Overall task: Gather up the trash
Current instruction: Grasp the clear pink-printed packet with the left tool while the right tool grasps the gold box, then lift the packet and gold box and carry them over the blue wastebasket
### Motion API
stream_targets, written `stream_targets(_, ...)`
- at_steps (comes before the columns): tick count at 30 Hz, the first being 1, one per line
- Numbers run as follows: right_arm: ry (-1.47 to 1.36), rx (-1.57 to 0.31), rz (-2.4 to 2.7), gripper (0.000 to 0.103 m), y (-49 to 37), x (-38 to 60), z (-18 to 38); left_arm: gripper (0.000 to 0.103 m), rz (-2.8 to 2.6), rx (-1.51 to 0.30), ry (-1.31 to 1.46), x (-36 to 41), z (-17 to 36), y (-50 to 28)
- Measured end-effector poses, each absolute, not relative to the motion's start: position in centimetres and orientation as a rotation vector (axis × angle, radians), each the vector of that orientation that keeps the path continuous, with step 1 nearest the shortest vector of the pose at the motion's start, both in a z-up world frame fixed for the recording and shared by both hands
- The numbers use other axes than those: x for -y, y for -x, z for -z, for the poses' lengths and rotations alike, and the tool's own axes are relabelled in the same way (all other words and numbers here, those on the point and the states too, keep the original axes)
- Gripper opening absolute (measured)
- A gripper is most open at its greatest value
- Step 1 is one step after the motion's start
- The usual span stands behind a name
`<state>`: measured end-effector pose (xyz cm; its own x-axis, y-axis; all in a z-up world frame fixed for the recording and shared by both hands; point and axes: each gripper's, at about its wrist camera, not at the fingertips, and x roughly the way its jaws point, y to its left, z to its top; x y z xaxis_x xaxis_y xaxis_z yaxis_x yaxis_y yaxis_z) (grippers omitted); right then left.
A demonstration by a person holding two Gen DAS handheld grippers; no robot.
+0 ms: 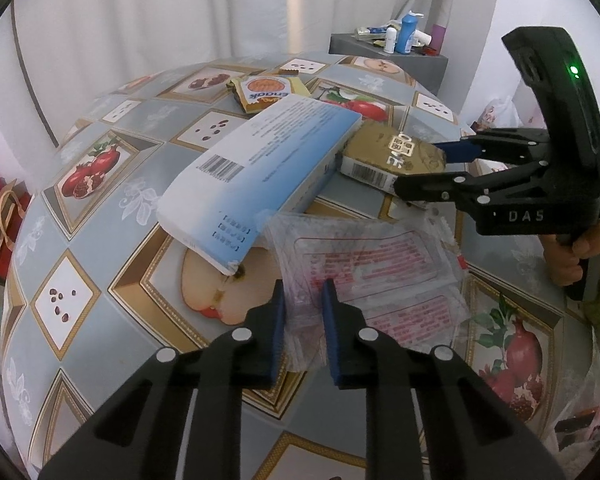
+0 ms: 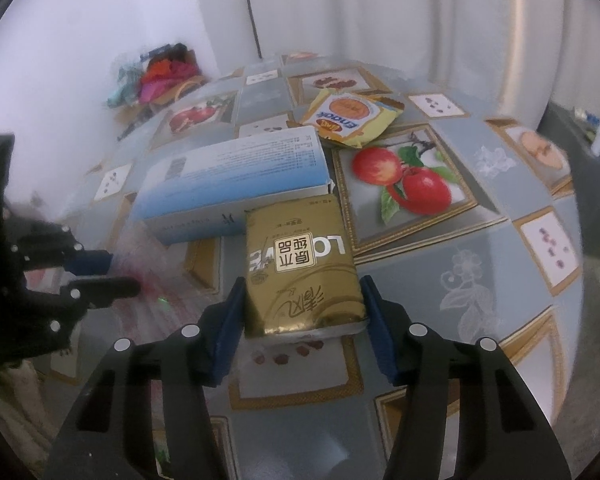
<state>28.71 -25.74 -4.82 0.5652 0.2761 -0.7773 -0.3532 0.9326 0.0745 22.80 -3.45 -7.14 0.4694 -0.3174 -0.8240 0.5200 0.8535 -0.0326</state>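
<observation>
A clear plastic wrapper with red print [image 1: 364,268] lies on the table; my left gripper [image 1: 303,292] straddles its near edge with a narrow gap, closing on it. A gold tissue pack [image 2: 300,272] lies between the pads of my right gripper [image 2: 302,292], which touch its sides; it also shows in the left wrist view [image 1: 392,156] with the right gripper [image 1: 424,166] on it. A blue and white box [image 1: 256,172] leans beside the pack. A yellow snack wrapper [image 2: 350,118] lies farther back.
The table [image 2: 480,280] has a fruit-patterned cloth. A grey stand with bottles [image 1: 404,36] is beyond the far edge. Bags and clothes [image 2: 160,76] lie on the floor at the left. A plastic bag [image 1: 588,420] hangs by the near right edge.
</observation>
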Motion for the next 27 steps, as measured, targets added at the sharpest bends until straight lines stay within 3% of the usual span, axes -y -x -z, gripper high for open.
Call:
stream_targets(10, 0.258, -0.879, -0.289, 0.052, -27.4, 25.5, 4.6, 0.016, 0.521, -0.947, -0.238, 3.5, 7.1, -22.8)
stream_targets(27, 0.3, -0.852, -0.245, 0.051, -26.3, 25.6, 3.8, 0.012, 0.529, -0.918, -0.243, 3.8, 6.1, -22.4)
